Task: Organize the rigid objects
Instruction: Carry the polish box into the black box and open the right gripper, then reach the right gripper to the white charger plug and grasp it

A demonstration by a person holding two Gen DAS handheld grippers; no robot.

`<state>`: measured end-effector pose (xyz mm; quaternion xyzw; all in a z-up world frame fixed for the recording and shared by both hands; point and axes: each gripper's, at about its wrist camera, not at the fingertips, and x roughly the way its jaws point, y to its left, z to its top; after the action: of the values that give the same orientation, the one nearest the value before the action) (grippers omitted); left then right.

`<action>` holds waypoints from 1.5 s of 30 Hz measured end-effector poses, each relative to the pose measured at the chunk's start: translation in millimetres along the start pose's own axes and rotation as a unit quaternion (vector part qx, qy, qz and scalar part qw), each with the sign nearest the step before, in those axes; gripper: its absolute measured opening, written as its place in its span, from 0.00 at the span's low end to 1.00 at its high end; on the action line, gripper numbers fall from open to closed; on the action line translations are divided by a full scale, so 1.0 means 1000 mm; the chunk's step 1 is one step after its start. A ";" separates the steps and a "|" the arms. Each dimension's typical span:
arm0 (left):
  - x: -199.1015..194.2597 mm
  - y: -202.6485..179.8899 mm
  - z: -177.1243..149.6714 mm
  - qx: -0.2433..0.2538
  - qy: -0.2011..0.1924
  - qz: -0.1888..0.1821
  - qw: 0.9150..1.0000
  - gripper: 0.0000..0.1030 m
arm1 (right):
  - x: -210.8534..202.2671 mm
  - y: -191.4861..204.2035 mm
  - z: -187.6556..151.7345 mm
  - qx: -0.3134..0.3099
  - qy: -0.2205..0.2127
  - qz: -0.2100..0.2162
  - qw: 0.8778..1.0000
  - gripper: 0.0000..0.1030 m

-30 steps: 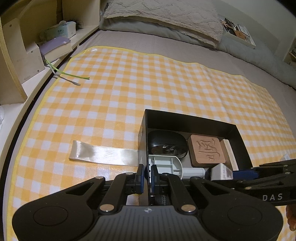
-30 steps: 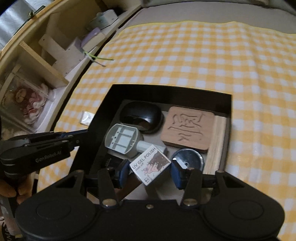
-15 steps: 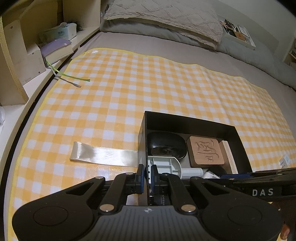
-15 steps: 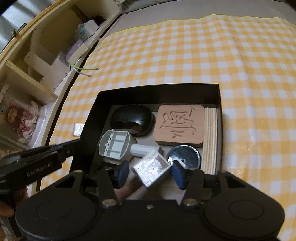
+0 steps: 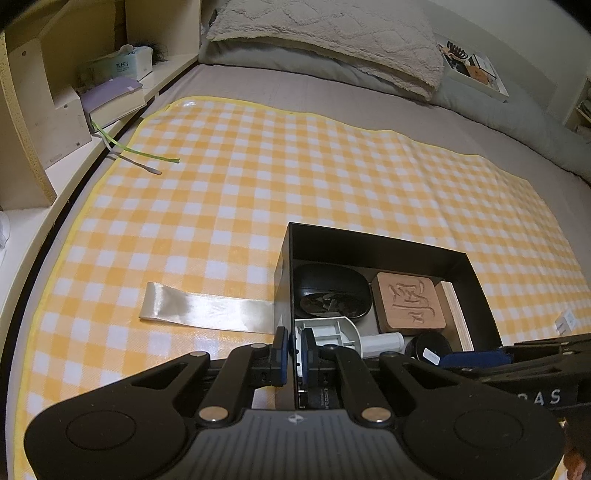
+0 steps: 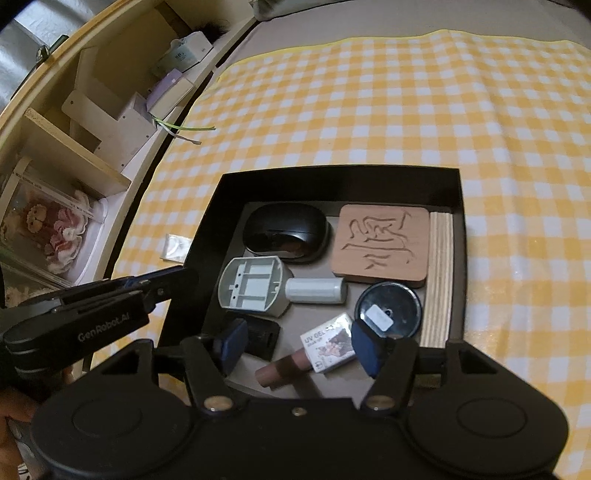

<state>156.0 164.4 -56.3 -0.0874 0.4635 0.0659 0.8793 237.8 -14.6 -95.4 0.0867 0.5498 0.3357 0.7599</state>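
Note:
A black open box [image 5: 369, 245] sits on the yellow checked cloth. My left gripper [image 5: 293, 345] is shut on its left wall, also seen in the right wrist view [image 6: 173, 280]. Inside lie a black mouse [image 6: 286, 232], a carved wooden coaster [image 6: 382, 245], a plywood slab [image 6: 439, 280], a grey plastic part [image 6: 255, 286], a white cylinder [image 6: 316, 290], a round black lid [image 6: 388, 312] and a brown tube [image 6: 280, 371]. My right gripper [image 6: 299, 345] hovers over the near end with its jaws opening. The UV gel carton [image 6: 328, 347] lies loose between them, close to the right pad.
A cream satin ribbon [image 5: 207, 308] lies flat on the cloth left of the box. A wooden shelf [image 6: 74, 158] with books and a tissue box runs along the left edge. Pillows [image 5: 325, 33] lie at the far end of the bed.
My right gripper's jaws have spread and the UV gel carton has dropped out of their grip onto the box floor. The left gripper has kept its hold on the box wall.

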 end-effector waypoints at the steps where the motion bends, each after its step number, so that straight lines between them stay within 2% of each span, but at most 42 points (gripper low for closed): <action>1: 0.000 0.000 0.000 0.000 0.000 0.000 1.000 0.07 | -0.001 0.000 0.000 -0.001 -0.001 -0.001 1.000 0.61; 9: 0.001 0.001 0.000 0.000 0.000 0.000 1.000 0.07 | -0.015 -0.002 -0.001 -0.014 -0.007 0.007 1.000 0.62; 18: 0.001 0.001 0.000 -0.001 0.000 0.001 1.000 0.07 | -0.063 -0.017 0.002 -0.036 -0.065 0.008 0.997 0.76; 28: 0.001 0.001 0.000 0.000 0.000 0.002 1.000 0.07 | -0.112 -0.076 0.007 -0.015 -0.141 -0.069 0.987 0.85; 30: 0.001 0.001 0.000 0.000 0.000 0.002 1.000 0.07 | -0.120 -0.091 0.007 -0.010 -0.154 -0.089 0.984 0.92; 34: 0.001 0.001 0.000 0.001 0.000 0.003 1.000 0.07 | -0.133 -0.120 0.005 -0.010 -0.175 -0.131 0.976 1.00; 41: 0.001 0.001 0.001 0.001 0.000 0.003 1.000 0.07 | -0.149 -0.178 -0.007 -0.034 -0.184 -0.204 0.961 1.00; 45: 0.001 0.001 0.001 0.001 0.000 0.003 1.000 0.07 | -0.150 -0.212 -0.014 -0.038 -0.160 -0.213 0.963 1.00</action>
<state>156.6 165.5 -56.6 -0.0853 0.4638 0.0683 0.8792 287.3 -269.8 -90.5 -0.0081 0.4138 0.1685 0.8946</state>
